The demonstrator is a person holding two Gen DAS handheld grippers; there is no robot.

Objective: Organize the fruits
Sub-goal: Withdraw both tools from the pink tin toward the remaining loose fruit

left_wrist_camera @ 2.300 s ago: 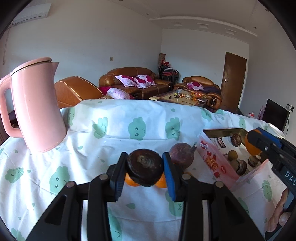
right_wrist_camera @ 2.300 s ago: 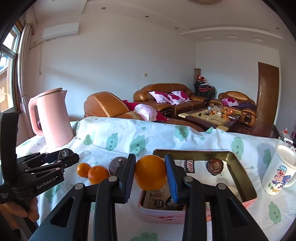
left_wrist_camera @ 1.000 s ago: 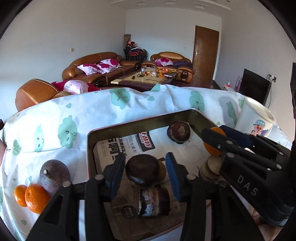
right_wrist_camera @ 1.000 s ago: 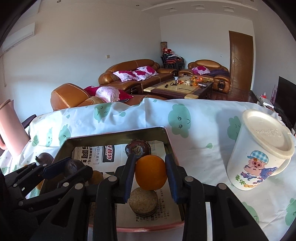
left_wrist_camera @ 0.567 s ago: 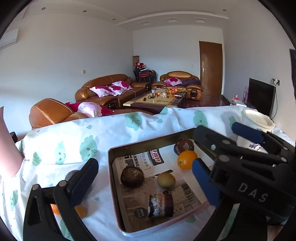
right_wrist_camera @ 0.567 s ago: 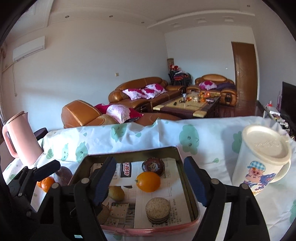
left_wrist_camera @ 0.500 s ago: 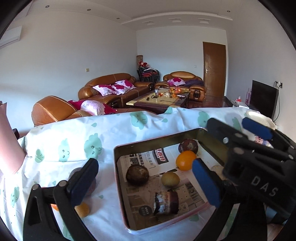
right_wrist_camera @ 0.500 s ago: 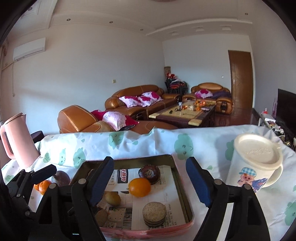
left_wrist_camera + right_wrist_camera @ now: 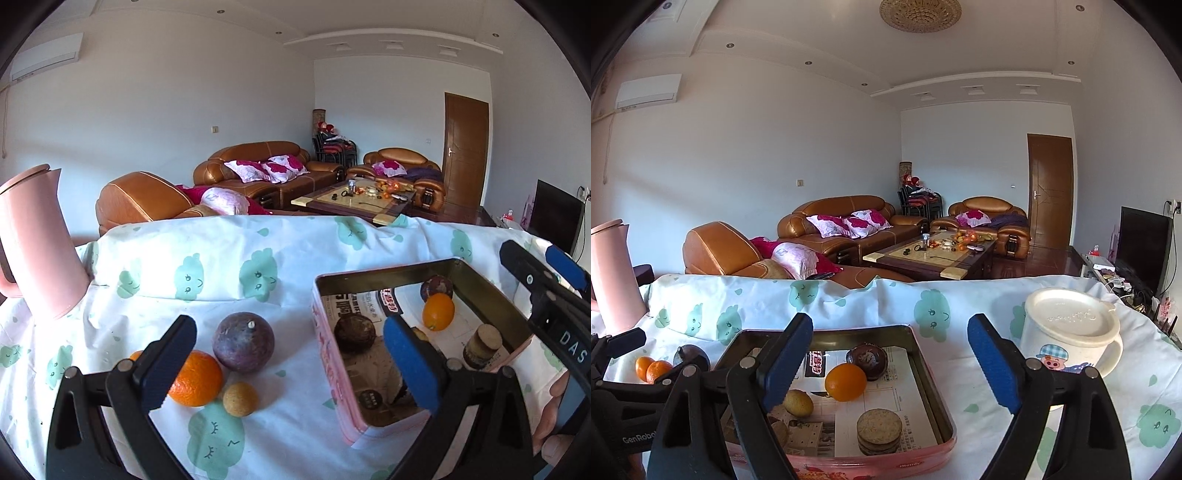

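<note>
My left gripper (image 9: pixel 288 354) stands wide open with nothing between its blue pads, over the purple fruit (image 9: pixel 243 341), an orange (image 9: pixel 195 378) and a small tan fruit (image 9: pixel 240 398) lying together on the cloud-print cloth (image 9: pixel 221 266) just left of the pink tin (image 9: pixel 332 369). My right gripper (image 9: pixel 890 365), marked "DAS", has just been opening and holds nothing; below it in the tin's newspaper lining I see another orange (image 9: pixel 846 381), a dark fruit (image 9: pixel 867 356) and stacked biscuits (image 9: pixel 879 430), and beside the tin a lidded pig mug (image 9: pixel 1071 332) whose writing I can't read
</note>
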